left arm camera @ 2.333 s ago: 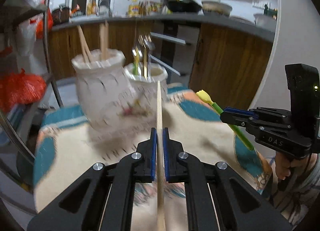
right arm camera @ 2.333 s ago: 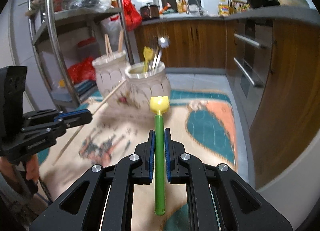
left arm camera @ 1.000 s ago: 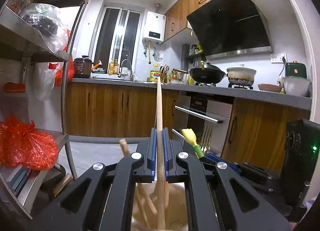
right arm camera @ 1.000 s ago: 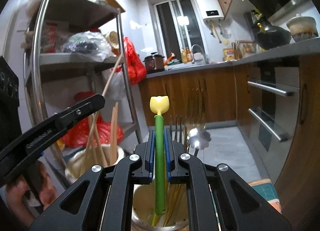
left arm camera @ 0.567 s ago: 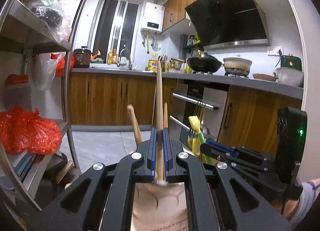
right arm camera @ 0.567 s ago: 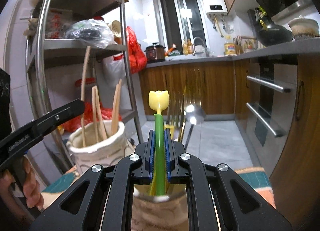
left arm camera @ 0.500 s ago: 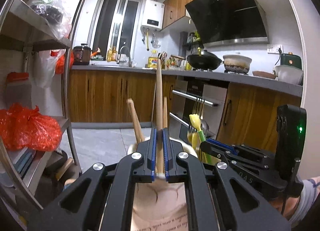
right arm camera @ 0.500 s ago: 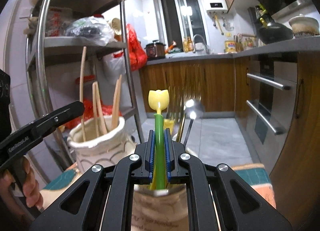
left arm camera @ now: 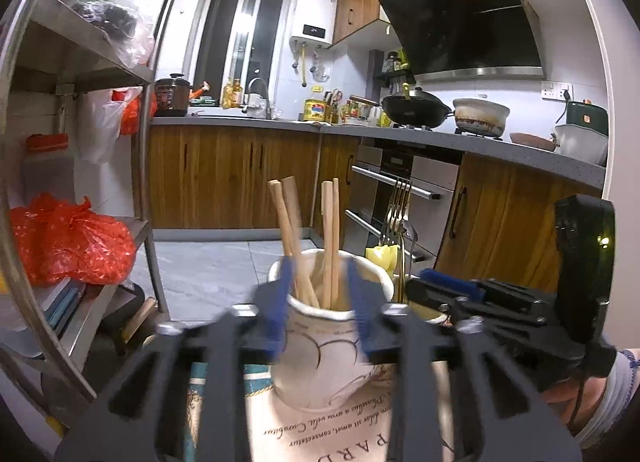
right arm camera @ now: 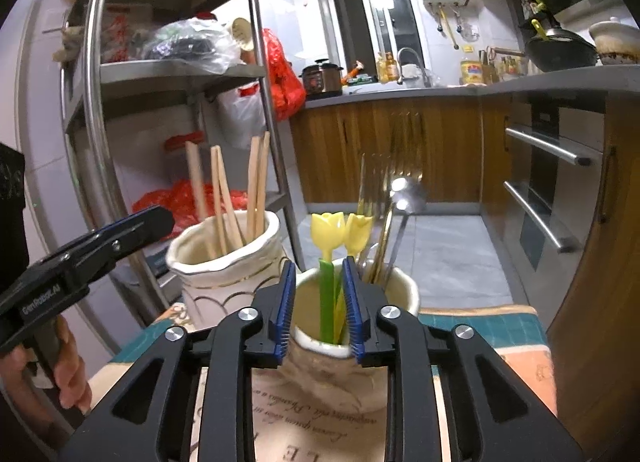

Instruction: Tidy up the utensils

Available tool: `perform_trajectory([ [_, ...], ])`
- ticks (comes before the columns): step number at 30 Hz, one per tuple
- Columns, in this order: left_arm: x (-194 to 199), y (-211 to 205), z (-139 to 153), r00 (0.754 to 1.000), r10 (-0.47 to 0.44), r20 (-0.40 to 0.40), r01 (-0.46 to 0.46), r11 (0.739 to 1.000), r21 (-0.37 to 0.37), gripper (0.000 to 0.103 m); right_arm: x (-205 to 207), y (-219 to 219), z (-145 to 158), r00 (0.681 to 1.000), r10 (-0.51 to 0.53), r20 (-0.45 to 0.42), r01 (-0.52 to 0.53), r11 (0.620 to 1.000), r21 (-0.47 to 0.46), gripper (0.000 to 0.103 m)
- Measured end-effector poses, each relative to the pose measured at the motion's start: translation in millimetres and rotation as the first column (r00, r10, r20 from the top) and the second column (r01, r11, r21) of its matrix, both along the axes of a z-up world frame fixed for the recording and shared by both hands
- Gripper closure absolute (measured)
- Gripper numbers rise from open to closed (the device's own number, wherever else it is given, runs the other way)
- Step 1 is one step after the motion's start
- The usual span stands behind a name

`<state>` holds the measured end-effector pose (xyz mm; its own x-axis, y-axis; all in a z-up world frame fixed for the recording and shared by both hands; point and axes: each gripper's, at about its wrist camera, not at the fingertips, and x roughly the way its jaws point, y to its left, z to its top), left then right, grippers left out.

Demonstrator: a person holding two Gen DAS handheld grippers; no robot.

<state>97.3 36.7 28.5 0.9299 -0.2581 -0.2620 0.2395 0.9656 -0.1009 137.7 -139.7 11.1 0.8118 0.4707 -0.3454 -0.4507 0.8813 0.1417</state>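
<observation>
While the left wrist view is blurred at its lower edge, the left claw (left arm camera: 320, 298) is seen with its jaws parted, having just been opening, and nothing is pressed by its blue pads (left arm camera: 280, 302). Between and beyond the pads the chopstick jar (left arm camera: 324, 346), a pale ceramic vessel with dark line markings, is shown standing on the patterned bench cloth (left arm camera: 304, 434). Four wooden chopsticks (left arm camera: 328, 242) are held upright in it, leaning slightly apart, free of the claw. Just to the right, a second jar (left arm camera: 430, 314) is largely hidden behind the right claw (left arm camera: 424, 286), which is seen from the side; gold forks (left arm camera: 394, 210) and a yellow tulip top (left arm camera: 382, 256) are visible above it. A red plastic bag (left arm camera: 68, 242) is seen on the metal shelf rack (left arm camera: 148, 150) at left. In the right wrist view, the right claw (right arm camera: 319, 302) is likewise shown with its jaws narrowly parted, having just been opening. The green tulip spoon (right arm camera: 327, 262) stands between the pads without being pressed by them, its lower end inside the cutlery jar (right arm camera: 404, 290), beside a second yellow tulip utensil (right arm camera: 358, 234), the gold forks (right arm camera: 372, 198) and a steel spoon (right arm camera: 400, 202). The chopstick jar (right arm camera: 228, 266) is placed just to the left, touching or nearly touching the cutlery jar. The left claw (right arm camera: 156, 222) is seen from the side at left, gripped by a hand (right arm camera: 60, 374).
</observation>
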Motion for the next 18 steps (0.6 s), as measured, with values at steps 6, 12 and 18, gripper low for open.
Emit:
perform_trajectory([
  [6,-32,3,0,1.0,0.022,-0.001,-0.022,1.0,0.019,0.04,-39,-21,5,1.0,-0.01,0.007,0.01,1.0,-0.025,0.052],
  [12,-65,1,-7,0.999,0.041,0.001,-0.041,0.998,0.043,0.019,-77,-40,0,1.0,-0.025,0.018,0.026,0.997,-0.073,0.022],
  [18,-85,-6,-21,0.998,0.068,0.016,-0.069,0.994,0.088,0.006,-90,-56,-7,0.998,-0.068,0.004,0.068,0.995,-0.075,0.011],
])
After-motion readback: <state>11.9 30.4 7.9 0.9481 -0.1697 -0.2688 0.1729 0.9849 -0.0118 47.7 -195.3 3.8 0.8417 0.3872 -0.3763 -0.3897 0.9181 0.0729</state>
